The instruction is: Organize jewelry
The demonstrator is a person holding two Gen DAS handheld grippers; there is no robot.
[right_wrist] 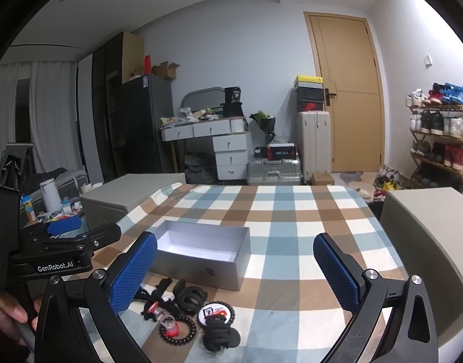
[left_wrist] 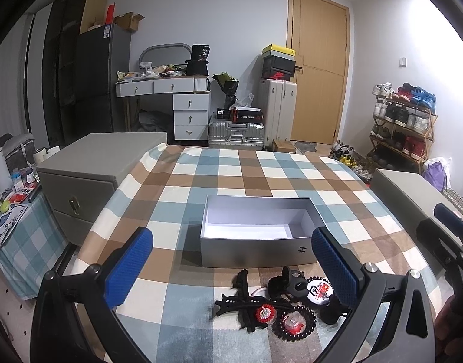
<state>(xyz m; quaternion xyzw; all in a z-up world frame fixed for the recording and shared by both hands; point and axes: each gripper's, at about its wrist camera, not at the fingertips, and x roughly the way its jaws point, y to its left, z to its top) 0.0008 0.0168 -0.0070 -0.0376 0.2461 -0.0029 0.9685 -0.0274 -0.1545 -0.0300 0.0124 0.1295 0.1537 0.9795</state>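
Left wrist view: both tongs, left [left_wrist: 231,272] and right [right_wrist: 234,272], hovering wide open and empty, lining up on hair accessories [left_wrist: 270,302] beside the box [left_wrist: 255,242].

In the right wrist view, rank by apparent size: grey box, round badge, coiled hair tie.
1. Grey box, clearly largest.
2. Round badge and coiled hair tie look about alike; not ranked.

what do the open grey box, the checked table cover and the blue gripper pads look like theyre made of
The open grey rectangular box looks like rigid cardboard: matte silver-grey outside, thin straight walls, plain white lining. The blue, brown and white checked table cover seems to be woven fabric, since it creases and drapes over the edge. The blue gripper pads look like dimpled rubber or soft plastic, finely textured.
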